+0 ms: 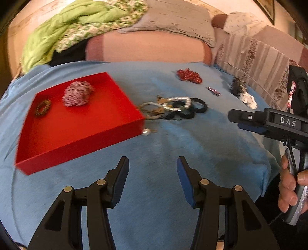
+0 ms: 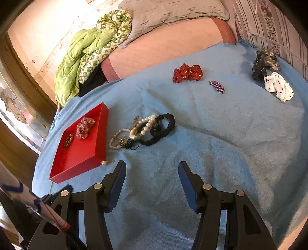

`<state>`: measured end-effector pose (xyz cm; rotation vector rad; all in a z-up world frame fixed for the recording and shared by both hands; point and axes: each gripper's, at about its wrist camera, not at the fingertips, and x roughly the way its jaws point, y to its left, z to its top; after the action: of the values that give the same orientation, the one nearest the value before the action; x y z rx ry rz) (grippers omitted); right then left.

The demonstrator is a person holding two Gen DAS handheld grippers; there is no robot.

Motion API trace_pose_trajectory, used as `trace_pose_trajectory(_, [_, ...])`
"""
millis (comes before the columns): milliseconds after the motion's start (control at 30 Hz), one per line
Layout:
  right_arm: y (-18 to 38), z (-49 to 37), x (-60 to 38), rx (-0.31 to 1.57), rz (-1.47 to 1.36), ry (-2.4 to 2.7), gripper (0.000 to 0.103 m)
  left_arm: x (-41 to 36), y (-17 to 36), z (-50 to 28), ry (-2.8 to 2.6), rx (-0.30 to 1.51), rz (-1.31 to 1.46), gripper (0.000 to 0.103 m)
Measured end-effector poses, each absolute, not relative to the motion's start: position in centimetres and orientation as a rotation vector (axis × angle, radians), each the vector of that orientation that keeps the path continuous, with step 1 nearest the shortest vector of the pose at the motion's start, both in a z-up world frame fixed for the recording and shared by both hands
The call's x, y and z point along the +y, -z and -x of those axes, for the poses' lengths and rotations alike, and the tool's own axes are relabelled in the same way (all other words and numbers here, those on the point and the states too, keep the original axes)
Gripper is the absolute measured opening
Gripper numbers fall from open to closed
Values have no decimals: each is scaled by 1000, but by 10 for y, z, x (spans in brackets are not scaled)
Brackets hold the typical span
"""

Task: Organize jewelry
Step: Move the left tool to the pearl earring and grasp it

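Note:
A red tray (image 1: 80, 134) (image 2: 63, 173) lies on the blue blanket and holds a red-and-white scrunchie (image 1: 78, 93) (image 2: 84, 127) and a small brown ring-shaped piece (image 1: 42, 107) (image 2: 68, 140). Just right of it sits a tangle of pearl bracelets (image 1: 173, 103) (image 2: 142, 127) and black bands (image 1: 192, 109) (image 2: 163, 128). A loose pearl earring (image 1: 146, 132) (image 2: 105, 162) rests at the tray's near corner. My left gripper (image 1: 153, 163) is open and empty over bare blanket. My right gripper (image 2: 152, 169) is open and empty too, short of the tangle.
Farther back lie a red dotted scrunchie (image 2: 187, 73), a small purple clip (image 2: 216, 86), a black scrunchie (image 2: 261, 65) and a white dotted scrunchie (image 2: 279, 86). A green quilt (image 2: 86, 57) and grey pillow (image 2: 169, 11) sit behind. A hand (image 1: 290, 182) grips the right tool's handle.

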<state>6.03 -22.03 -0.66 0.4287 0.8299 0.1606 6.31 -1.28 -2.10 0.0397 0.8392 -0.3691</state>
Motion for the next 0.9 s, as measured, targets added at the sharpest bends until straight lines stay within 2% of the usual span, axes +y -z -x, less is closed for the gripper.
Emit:
trace_pose_trajectory(133, [7,-61,-222,833,-455,-185,61,-25,31,-87,402,873,-36,37])
trace_pose_trajectory(167, [7,-60,-223,830,-461,-188,61,-26,34,-93,399,883,-38,31])
trace_pose_trajectory(300, [5,-59,-228,821,-476,-196,61,-27,48,-115,389,928,-23,24])
trace_pose_trajectory(900, [10,-67,-229,844,-512,-216,61,-41,57,-148,347,888,-42,24])
